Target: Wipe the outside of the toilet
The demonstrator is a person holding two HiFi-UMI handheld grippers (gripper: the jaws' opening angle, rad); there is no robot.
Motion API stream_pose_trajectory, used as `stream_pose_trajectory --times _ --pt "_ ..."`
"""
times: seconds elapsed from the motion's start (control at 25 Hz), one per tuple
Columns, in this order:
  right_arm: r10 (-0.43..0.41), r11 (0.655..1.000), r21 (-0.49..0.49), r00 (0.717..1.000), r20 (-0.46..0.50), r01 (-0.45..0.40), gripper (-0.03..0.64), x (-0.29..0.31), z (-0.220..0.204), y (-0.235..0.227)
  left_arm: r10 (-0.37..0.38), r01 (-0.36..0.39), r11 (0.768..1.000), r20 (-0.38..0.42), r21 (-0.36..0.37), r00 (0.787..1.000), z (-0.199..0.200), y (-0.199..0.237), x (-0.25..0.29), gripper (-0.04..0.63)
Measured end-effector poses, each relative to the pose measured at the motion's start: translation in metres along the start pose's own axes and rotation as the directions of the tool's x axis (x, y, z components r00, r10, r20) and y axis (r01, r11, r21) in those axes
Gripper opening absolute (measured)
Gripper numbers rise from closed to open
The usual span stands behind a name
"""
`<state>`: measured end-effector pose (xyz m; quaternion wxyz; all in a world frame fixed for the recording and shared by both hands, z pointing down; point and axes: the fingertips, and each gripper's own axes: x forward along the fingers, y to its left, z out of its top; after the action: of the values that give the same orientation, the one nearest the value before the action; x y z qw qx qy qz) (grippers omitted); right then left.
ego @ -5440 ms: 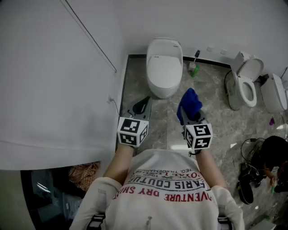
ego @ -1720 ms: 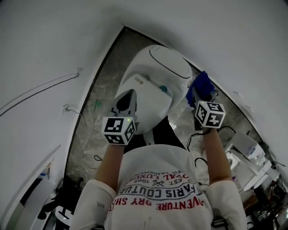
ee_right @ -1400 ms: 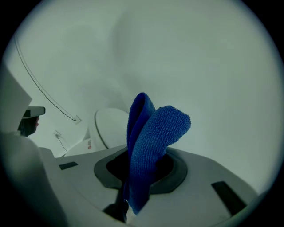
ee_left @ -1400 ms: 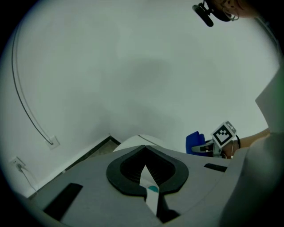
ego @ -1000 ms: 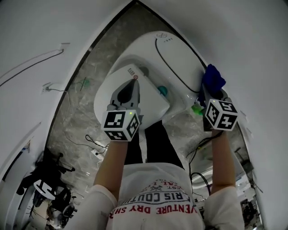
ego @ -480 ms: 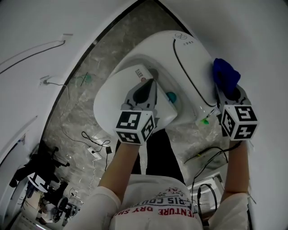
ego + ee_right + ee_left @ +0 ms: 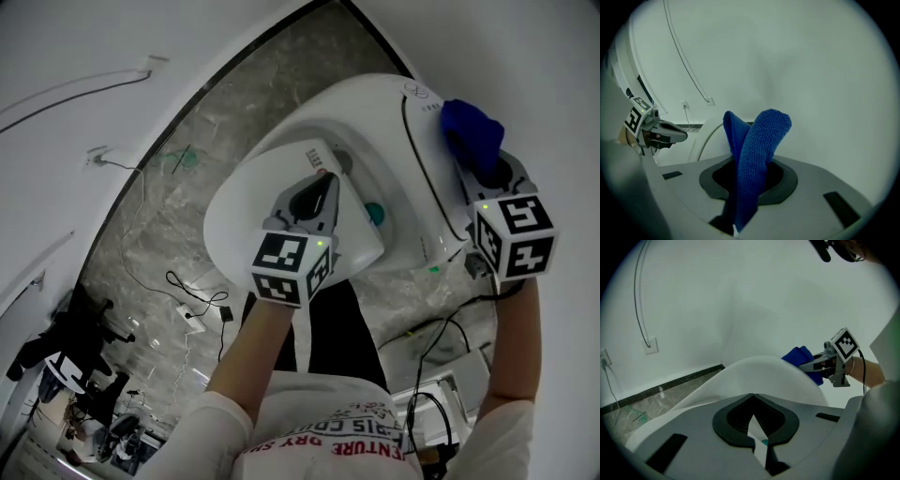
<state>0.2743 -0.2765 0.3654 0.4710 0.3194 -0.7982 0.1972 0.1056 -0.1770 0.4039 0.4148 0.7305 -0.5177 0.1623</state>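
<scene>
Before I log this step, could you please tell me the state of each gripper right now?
Left gripper: closed, holding nothing.
Right gripper: closed on the blue cloth.

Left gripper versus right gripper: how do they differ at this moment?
The right gripper is shut on a blue cloth; the left gripper is shut and empty. The left gripper hangs over the toilet near its button panel; the right gripper is by the lid's edge. Both point away from the person.
</scene>
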Motion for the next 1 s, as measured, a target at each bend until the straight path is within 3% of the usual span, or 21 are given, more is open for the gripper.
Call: stream_pose_trajectory --times 0.32,0.52,0.64,1.0 --pt "-0.012 0.992 -0.123 0.999 -0.039 0.007 0.083 0.024 0.047 0.018 0.014 -0.013 0.999 0.012 -0.037 1.0 0.006 0.039 -0.021 0.005" --pt "-0.003 0.974 -0.228 0.999 -0.048 -0.008 0.083 0.045 0.081 0.042 0.044 -0.041 0.995 0.032 -0.091 0.999 0.005 0.071 -0.036 0.005" --pt "0.014 0.953 -0.299 0.994 -0.107 -0.045 0.083 0.063 0.096 0.056 0.064 -0.059 0.992 0.043 -0.11 0.997 0.008 0.088 -0.041 0.005" --pt "0.122 0.901 -0.35 0.923 -0.365 -0.257 0.083 0.11 0.112 0.078 0.1 -0.091 0.984 0.048 -0.151 0.994 0.011 0.127 -0.048 0.005"
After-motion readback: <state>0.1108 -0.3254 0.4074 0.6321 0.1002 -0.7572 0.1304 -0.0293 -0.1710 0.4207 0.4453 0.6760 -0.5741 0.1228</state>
